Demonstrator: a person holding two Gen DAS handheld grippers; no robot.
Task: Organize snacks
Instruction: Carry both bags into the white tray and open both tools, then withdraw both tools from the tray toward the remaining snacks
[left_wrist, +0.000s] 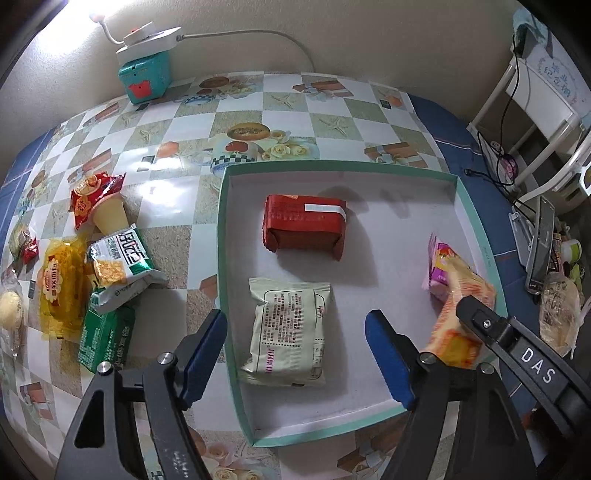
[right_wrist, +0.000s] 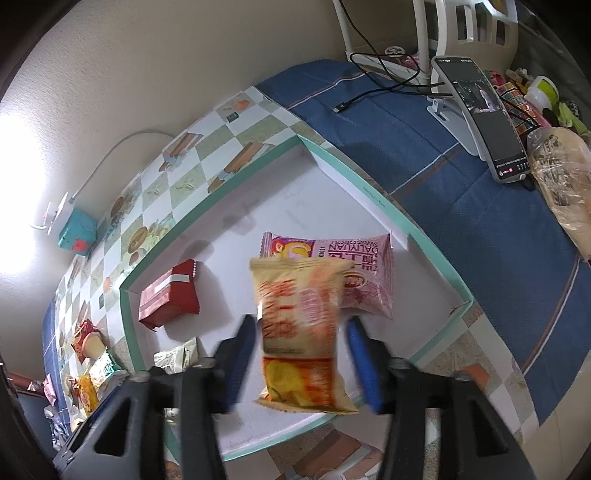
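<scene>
Fingers (right_wrist: 351, 369) apart; orange packet (right_wrist: 301, 332) between; box (left_wrist: 476, 229): four packets.

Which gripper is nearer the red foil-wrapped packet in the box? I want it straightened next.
Left. The left gripper hovers over the pale packet, just short of the red foil-wrapped packet; the right gripper sits farther off, at the orange packet.

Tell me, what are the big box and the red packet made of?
The box looks like cardboard: thin, stiff walls, matte white inside, teal edges. The red packet seems to be crinkly plastic or foil wrap, judging by its folded ends, zigzag edge and slight shine. Which one it is I cannot tell.
</scene>
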